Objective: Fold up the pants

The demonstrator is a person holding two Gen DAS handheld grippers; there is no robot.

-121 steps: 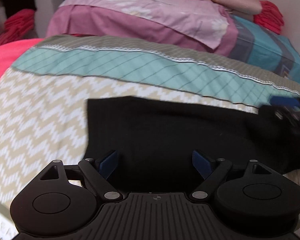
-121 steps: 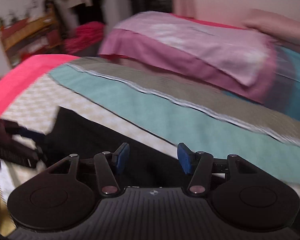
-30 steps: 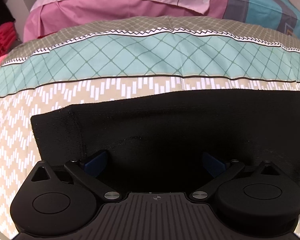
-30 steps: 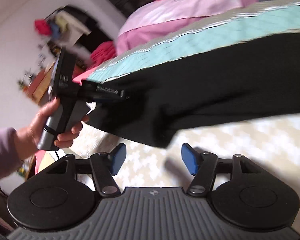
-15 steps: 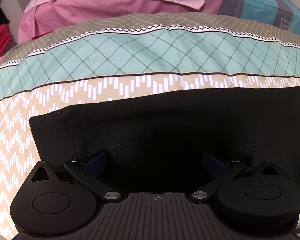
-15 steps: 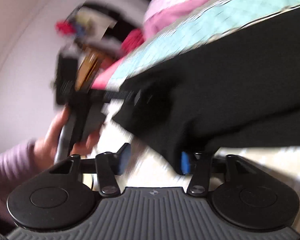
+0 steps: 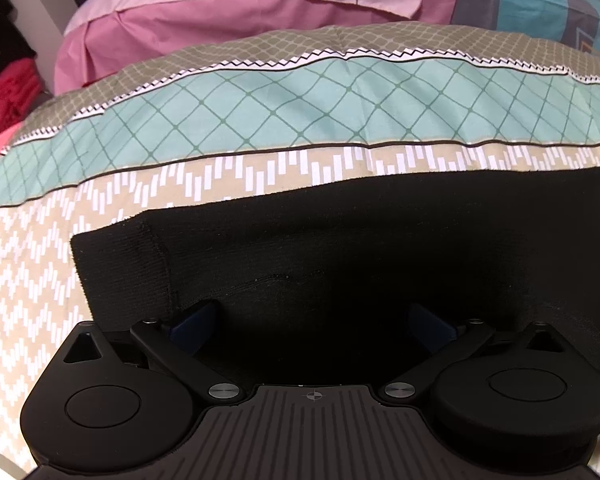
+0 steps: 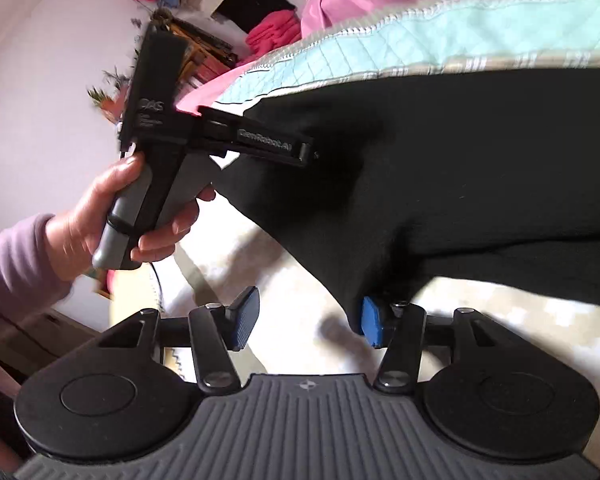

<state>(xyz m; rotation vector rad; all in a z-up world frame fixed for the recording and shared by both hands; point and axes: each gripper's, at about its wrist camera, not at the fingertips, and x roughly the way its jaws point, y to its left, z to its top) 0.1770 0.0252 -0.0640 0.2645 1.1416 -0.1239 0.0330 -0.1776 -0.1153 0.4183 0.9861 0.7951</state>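
Your pants (image 7: 380,248) lay doubled on the bed (image 7: 28,280), unfinished; left claw (image 7: 312,320) gaped over them, right claw (image 8: 306,316) half-open, holding nothing.

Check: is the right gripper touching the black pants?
Touching. The right wrist view shows a hanging fold of the black pants draped against one blue finger of the right gripper; the other finger stands clear.

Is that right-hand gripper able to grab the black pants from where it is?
Probably yes. The right gripper has open jaws, and the hanging fold of the black pants already brushes one blue pad, with nothing in between.
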